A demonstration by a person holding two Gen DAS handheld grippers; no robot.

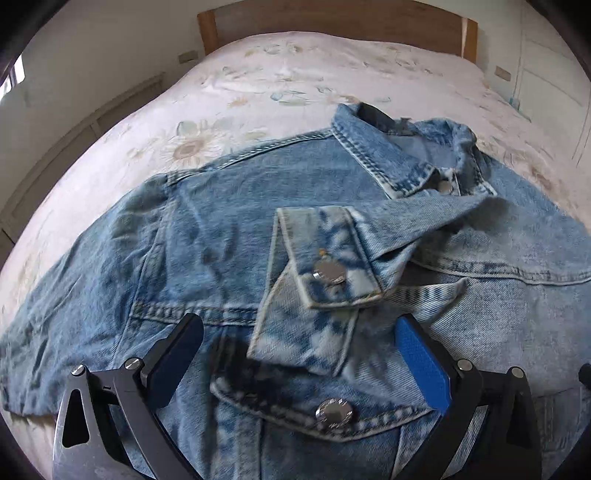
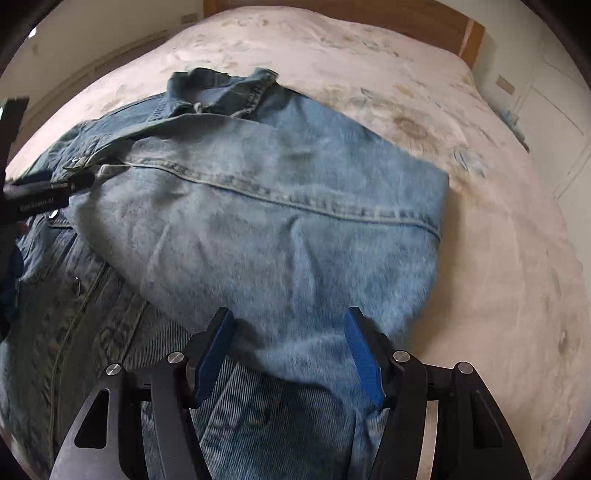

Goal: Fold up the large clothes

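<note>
A light blue denim jacket lies front up on the bed, collar at the far end. One sleeve is folded across the chest, and its buttoned cuff rests in the middle. My left gripper hovers open just above the chest pocket, with nothing pinched. In the right wrist view the jacket's side panel is folded over, inner side up. My right gripper stands open over the near end of that fold. The denim lies between the fingers, and the pads do not press on it.
A floral white bedspread covers the bed, with bare spread to the right of the jacket. A wooden headboard stands at the far end. The left gripper's black body shows at the left edge of the right wrist view.
</note>
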